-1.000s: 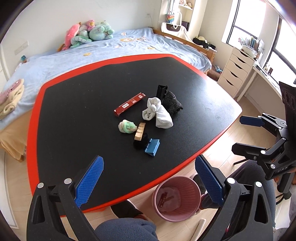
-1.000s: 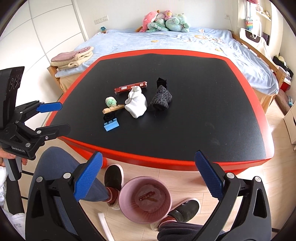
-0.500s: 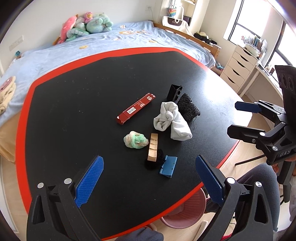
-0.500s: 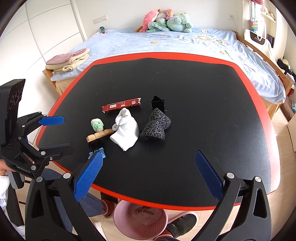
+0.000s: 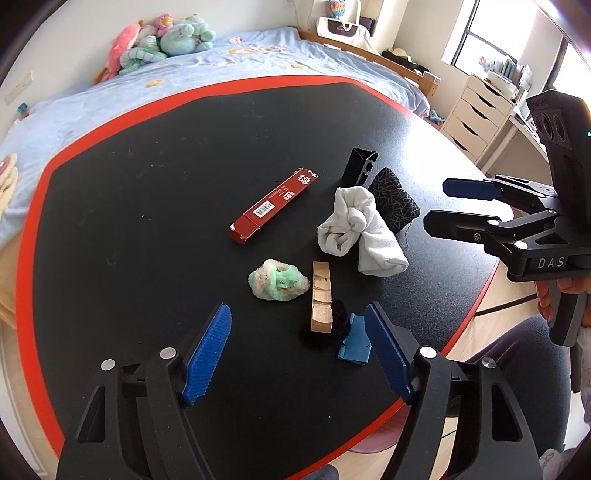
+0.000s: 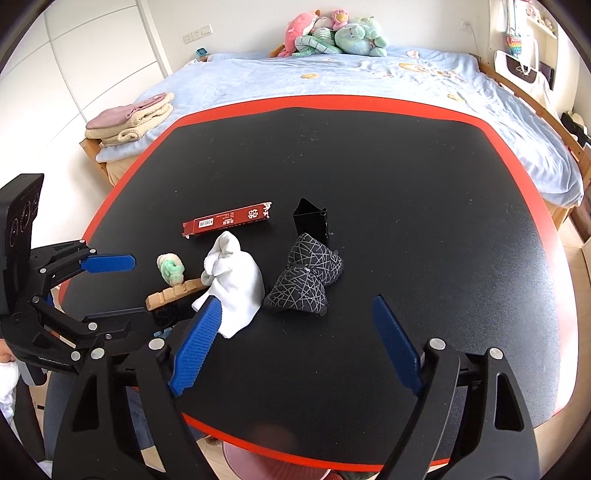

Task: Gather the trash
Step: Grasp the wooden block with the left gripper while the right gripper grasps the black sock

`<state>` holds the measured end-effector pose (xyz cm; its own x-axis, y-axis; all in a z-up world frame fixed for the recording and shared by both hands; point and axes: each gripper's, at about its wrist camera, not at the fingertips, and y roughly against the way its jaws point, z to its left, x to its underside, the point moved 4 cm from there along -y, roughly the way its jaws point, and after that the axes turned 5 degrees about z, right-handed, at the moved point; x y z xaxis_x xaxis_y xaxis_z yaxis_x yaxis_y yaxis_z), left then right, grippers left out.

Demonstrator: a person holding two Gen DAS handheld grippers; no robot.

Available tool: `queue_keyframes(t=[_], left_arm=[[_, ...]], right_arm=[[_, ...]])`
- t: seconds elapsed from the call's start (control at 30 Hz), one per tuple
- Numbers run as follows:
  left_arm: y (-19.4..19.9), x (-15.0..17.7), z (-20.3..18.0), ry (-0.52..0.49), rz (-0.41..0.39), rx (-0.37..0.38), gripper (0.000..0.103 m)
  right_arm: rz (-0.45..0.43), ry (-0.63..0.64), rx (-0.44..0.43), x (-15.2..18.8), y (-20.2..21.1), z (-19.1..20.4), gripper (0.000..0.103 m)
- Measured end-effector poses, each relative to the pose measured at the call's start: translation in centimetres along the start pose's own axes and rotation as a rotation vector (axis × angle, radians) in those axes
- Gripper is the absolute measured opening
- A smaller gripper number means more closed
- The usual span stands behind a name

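Note:
On the black table (image 5: 147,177) lie a long red box (image 5: 272,205) (image 6: 226,220), a green-white fluffy wad (image 5: 277,279) (image 6: 171,269), a notched wooden piece (image 5: 321,297) (image 6: 173,294), a small blue piece (image 5: 355,344), a black tuft (image 5: 338,325), knotted white socks (image 5: 360,230) (image 6: 232,282), patterned black socks (image 5: 393,201) (image 6: 306,280) and a black open box (image 5: 358,166) (image 6: 311,221). My left gripper (image 5: 301,350) (image 6: 110,288) is open and empty, just before the wooden piece. My right gripper (image 6: 295,347) (image 5: 458,205) is open and empty, near the socks.
The table has a red rim (image 6: 314,446). A pink bin (image 6: 266,465) shows partly under the near edge. Behind the table stands a bed (image 6: 369,74) with plush toys (image 6: 332,35) and folded towels (image 6: 129,122). White drawers (image 5: 476,114) stand at the right.
Both grippers have moved forward over the table toward the pile of objects. The pink bin has slipped nearly out of sight under the table's edge. Both stay open.

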<state>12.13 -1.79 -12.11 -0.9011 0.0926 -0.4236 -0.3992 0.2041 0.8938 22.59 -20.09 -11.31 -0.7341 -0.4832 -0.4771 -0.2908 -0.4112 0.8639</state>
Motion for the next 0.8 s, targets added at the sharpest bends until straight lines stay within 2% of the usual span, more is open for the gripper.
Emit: queue_keyframes(t=[0.07,0.1,0.13,0.27,0.33,0.43,0.6,0.8], left_arm=[[-0.1,0.1,0.1,-0.003,0.005,0.003,0.066],[-0.2,0.1,0.1,-0.004,0.009,0.003,0.058],[-0.3,0.2,0.1,-0.006,0.014,0.000,0.055],[-0.5,0.4,0.2,-0.014,0.023,0.013,0.046],[-0.6,0.5,0.2,-0.013,0.027,0.018,0.042],[-0.6,0.6,0.1,-0.015,0.028,0.030,0.037],[-0.5,0.4,-0.2,-0.015,0.021,0.037,0.017],[-0.5,0.3,-0.2,-0.017,0.013,0.042,0.013]], right_arm=[[0.003,0.001,-0.002,-0.1,-0.2,0.0,0.074],[0.004,0.001,-0.002,-0.1,-0.3,0.0,0.071],[0.005,0.001,-0.003,-0.2,-0.4,-0.1,0.068],[0.008,-0.003,-0.005,-0.4,-0.9,-0.2,0.058],[0.012,-0.004,-0.006,-0.5,-1.2,-0.2,0.050],[0.019,-0.006,-0.010,-0.5,-1.6,-0.2,0.045],[0.030,-0.004,-0.021,-0.5,-2.1,-0.2,0.036],[0.027,-0.002,-0.030,-0.5,-2.1,-0.3,0.032]])
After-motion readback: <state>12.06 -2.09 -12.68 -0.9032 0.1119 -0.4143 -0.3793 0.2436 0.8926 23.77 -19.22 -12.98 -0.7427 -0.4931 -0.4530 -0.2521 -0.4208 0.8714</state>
